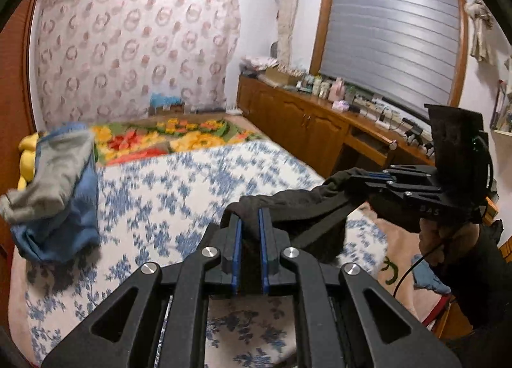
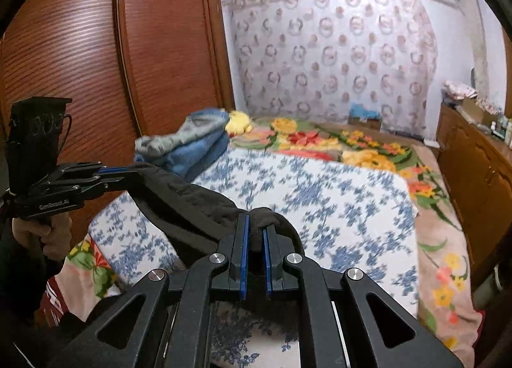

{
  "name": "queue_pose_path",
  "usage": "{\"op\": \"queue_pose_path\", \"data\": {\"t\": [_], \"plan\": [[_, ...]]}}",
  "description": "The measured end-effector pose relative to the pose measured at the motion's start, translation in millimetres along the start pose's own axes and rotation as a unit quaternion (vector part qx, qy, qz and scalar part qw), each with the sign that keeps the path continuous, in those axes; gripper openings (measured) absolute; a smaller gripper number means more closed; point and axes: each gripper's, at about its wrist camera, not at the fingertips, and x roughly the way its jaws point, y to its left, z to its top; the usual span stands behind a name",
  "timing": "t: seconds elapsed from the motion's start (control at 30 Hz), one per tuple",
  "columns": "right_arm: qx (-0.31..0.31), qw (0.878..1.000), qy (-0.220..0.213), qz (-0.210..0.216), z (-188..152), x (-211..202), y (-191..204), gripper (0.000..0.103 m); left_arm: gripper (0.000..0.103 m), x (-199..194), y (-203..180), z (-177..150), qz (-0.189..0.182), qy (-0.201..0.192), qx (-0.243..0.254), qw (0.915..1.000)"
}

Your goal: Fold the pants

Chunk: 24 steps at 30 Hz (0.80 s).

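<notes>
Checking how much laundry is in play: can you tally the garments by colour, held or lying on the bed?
Black, pants shut in the left gripper and the right gripper: 1
Grey, on the pile: 1
Blue, under the grey: 1
Total: 3

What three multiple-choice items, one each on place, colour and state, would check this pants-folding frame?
1. Where does the pile of folded clothes lie?
A. on the bed beside the wardrobe
B. on the cabinet
C. on the floor

2. What colour are the pants?
A. red
B. black
C. white

3. How do the grippers stand?
A. both open
B. one open
C. both shut on the pants

Answers:
1 A, it sits on the bed's edge by the brown wardrobe.
2 B, the cloth is dark.
3 C, the left gripper and right gripper each pinch cloth.
</notes>
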Motion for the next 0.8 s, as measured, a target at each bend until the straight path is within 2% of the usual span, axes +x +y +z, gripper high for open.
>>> {"op": "queue_pose_path", "data": {"t": [0.03, 0.17, 0.27, 0.43, 0.5, 0.6, 0.7, 0.8], "plan": [[0.001, 1.0, -0.004, 0.004, 2.7, 8.1, -2.2, 0.008, 0.01, 7.2, 4.6, -2.8, 0.001, 0.006, -0.005, 1.0], [0.007, 1.0, 0.023, 0.01, 21.7, 50.9, -8.2, 0.008, 0.01, 36.1, 24.2, -8.9, 0.007, 0.028, -0.021, 0.9994], [0.011, 0.999, 0.032, 0.009, 42.3, 77.8, -14.2, 0.008, 0.01, 55.1, 35.5, 2.1, -0.001, 0.037, -0.019, 0.9991], [-0.002, 1.0, 0.015, 0.002, 104.8, 111.8, -28.1, 0.007, 0.01, 77.9, 55.6, 57.6, 0.009, 0.017, -0.006, 0.9998], [-0.01, 1.0, -0.002, -0.017, 136.8, 120.7, -38.5, 0.007, 0.01, 81.9, 60.5, 92.4, 0.028, -0.002, 0.011, 0.9996], [-0.043, 0.995, -0.04, -0.076, 179.9, 119.0, -45.6, 0.007, 0.01, 77.8, 54.8, 141.6, 0.044, -0.033, 0.051, 0.9972], [-0.048, 0.991, -0.081, -0.097, 219.7, 102.1, -51.9, 0.007, 0.01, 62.0, 39.6, 176.7, 0.055, -0.069, 0.088, 0.9922], [-0.048, 0.988, -0.108, -0.101, 239.1, 88.1, -53.5, 0.007, 0.01, 47.8, 33.9, 188.0, 0.069, -0.087, 0.104, 0.9884]]}}
